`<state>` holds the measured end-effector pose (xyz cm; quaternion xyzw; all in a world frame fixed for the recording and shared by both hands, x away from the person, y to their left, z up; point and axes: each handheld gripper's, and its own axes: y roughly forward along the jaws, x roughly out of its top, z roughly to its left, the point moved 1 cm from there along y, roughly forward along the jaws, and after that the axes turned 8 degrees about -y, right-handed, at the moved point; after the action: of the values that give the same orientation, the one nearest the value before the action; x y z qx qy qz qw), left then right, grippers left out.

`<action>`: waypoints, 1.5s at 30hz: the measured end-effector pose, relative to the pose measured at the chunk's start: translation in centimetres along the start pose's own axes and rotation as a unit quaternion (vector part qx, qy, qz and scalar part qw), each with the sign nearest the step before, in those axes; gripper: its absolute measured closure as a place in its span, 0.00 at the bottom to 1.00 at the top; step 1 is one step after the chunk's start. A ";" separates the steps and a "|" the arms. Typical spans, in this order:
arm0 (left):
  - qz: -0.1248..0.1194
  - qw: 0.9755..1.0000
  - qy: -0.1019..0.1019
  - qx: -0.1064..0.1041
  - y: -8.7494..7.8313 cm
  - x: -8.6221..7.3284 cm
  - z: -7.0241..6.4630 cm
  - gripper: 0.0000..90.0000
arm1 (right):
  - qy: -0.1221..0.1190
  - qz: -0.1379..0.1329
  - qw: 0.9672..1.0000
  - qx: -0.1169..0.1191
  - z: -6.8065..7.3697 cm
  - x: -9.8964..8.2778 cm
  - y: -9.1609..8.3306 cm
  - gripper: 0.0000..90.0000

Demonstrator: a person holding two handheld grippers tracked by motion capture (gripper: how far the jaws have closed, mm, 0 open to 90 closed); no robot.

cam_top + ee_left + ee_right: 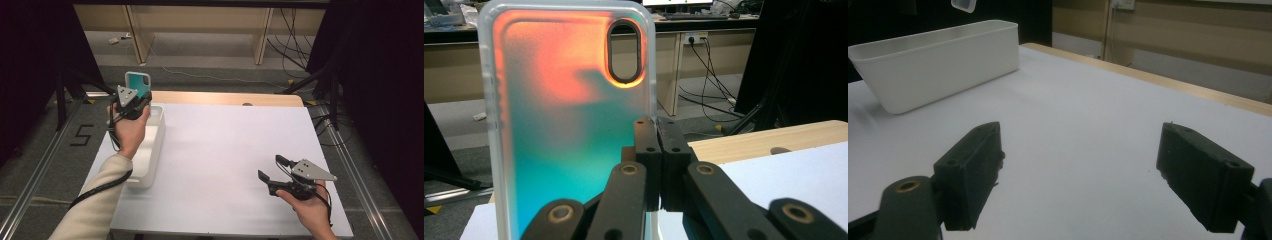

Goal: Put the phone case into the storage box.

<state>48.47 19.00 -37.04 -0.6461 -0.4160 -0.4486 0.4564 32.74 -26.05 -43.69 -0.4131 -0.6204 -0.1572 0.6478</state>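
A translucent phone case (564,120), teal fading to orange with a camera cut-out near its top, stands upright in my left gripper (657,125). The jaws are shut on the case's right edge. In the high view the left gripper (131,100) holds the phone case (138,83) above the far end of a white bin (150,150) at the table's left. My right gripper (272,168) rests low over the white table sheet (225,150) at the front right, jaws wide open with nothing between them. The right gripper (1078,175) faces the white bin (938,70).
A wooden table edge (225,98) runs along the far side of the white sheet. Beyond it lie grey floor, cables (295,45) and wooden furniture legs. Metal rails (40,165) run along the floor on both sides.
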 end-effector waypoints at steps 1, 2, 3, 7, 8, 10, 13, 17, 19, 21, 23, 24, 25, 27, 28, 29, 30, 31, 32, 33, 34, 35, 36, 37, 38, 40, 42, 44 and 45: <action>0.000 1.000 -0.001 0.000 0.0 0.0 0.0 0.98 | 0.001 -0.016 1.000 -0.003 0.0 0.0 0.2 0.22; 0.001 1.000 0.000 0.001 0.1 -0.1 0.1 0.98 | 0.006 -0.025 1.000 0.004 0.1 -0.1 0.4 0.22; 0.001 1.000 0.000 0.000 0.1 -0.1 0.1 0.98 | -0.001 0.000 1.000 0.000 0.0 0.0 0.0 0.22; 0.002 1.000 -0.003 -0.002 0.5 -0.3 0.3 0.98 | -0.001 0.001 1.000 0.001 0.0 0.0 0.0 0.22; 0.002 1.000 -0.002 -0.001 0.5 -0.4 0.4 0.98 | -0.001 0.001 1.000 0.001 0.0 0.0 0.0 0.22; 0.002 1.000 -0.003 -0.003 0.8 -0.5 0.5 0.98 | 0.000 0.001 1.000 0.001 0.0 0.0 0.0 0.22; 0.005 1.000 -0.002 0.000 1.1 -0.6 0.6 0.98 | 0.000 0.001 1.000 0.000 0.0 0.0 0.0 0.22; 0.008 1.000 -0.001 0.000 1.4 -0.7 0.6 0.98 | 0.000 0.001 1.000 0.000 0.0 0.0 0.0 0.22; 0.010 1.000 -0.004 -0.001 1.6 -0.8 0.5 0.98 | 0.002 0.003 1.000 0.000 0.0 0.0 0.0 0.22; 0.012 1.000 -0.001 0.001 1.8 -0.9 0.5 0.98 | 0.006 -0.015 1.000 0.004 0.0 -0.1 0.3 0.22; 0.015 1.000 -0.002 -0.001 2.0 -0.9 0.4 0.98 | 0.006 -0.014 1.000 0.004 0.0 -0.1 0.3 0.22; 0.013 1.000 -0.003 -0.001 2.0 -1.0 0.4 0.98 | 0.006 -0.015 1.000 0.004 0.0 -0.1 0.3 0.22; 0.015 1.000 -0.002 -0.001 2.2 -1.0 0.4 0.98 | 0.006 -0.014 1.000 0.004 0.0 -0.1 0.3 0.22; 0.018 1.000 -0.002 -0.001 2.4 -1.0 0.4 0.98 | 0.006 -0.015 1.000 0.004 0.0 -0.1 0.3 0.22; 0.019 1.000 -0.003 -0.002 2.4 -1.0 0.3 0.98 | 0.006 -0.015 1.000 0.004 0.0 -0.1 0.3 0.22; 0.019 1.000 -0.004 -0.002 2.5 -1.1 0.3 0.98 | 0.006 -0.015 1.000 0.004 0.0 -0.1 0.3 0.22; 0.019 1.000 -0.004 -0.002 2.6 -1.1 0.3 0.98 | 0.007 -0.015 1.000 0.004 0.0 -0.1 0.3 0.22; 0.019 1.000 -0.005 -0.002 2.7 -1.1 0.3 0.98 | 0.006 -0.015 1.000 0.004 0.0 -0.1 0.3 0.22; 0.019 1.000 -0.006 -0.002 2.8 -1.1 0.3 0.98 | 0.006 -0.015 1.000 0.004 0.0 -0.1 0.3 0.22; 0.021 1.000 -0.005 -0.001 2.8 -1.2 0.3 0.98 | 0.004 -0.013 1.000 0.002 0.0 -0.1 0.2 0.22; 0.021 1.000 -0.006 -0.001 2.9 -1.2 0.3 0.98 | 0.006 -0.015 1.000 0.004 0.0 -0.1 0.3 0.22; 0.021 1.000 -0.006 0.000 3.0 -1.2 0.4 0.98 | 0.004 -0.013 1.000 0.002 0.0 -0.1 0.2 0.22; 0.022 1.000 -0.007 -0.001 3.1 -1.3 0.4 0.98 | 0.004 -0.013 1.000 0.002 0.0 -0.1 0.2 0.22; 0.023 1.000 -0.008 -0.001 3.1 -1.3 0.4 0.98 | 0.004 -0.013 1.000 0.002 0.0 -0.1 0.2 0.22; 0.024 1.000 -0.007 0.000 3.2 -1.3 0.4 0.98 | 0.002 -0.011 1.000 -0.001 -0.1 -0.1 0.2 0.22; 0.025 1.000 -0.008 0.000 3.3 -1.4 0.5 0.98 | 0.007 -0.021 1.000 0.002 0.0 -0.1 0.4 0.22; 0.028 1.000 -0.007 0.003 3.5 -1.5 0.5 0.98 | 0.003 -0.011 1.000 0.000 0.0 -0.1 0.2 0.22; 0.030 1.000 -0.009 0.002 3.6 -1.6 0.6 0.98 | 0.004 -0.013 1.000 0.003 0.0 -0.1 0.2 0.22; 0.031 0.999 -0.008 0.003 3.7 -1.6 0.7 0.98 | 0.006 -0.014 1.000 0.004 0.0 -0.1 0.3 0.22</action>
<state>51.70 18.56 -39.51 -0.6610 -0.4010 -0.4279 0.4682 32.91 -25.91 -43.87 -0.4005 -0.6230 -0.1662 0.6511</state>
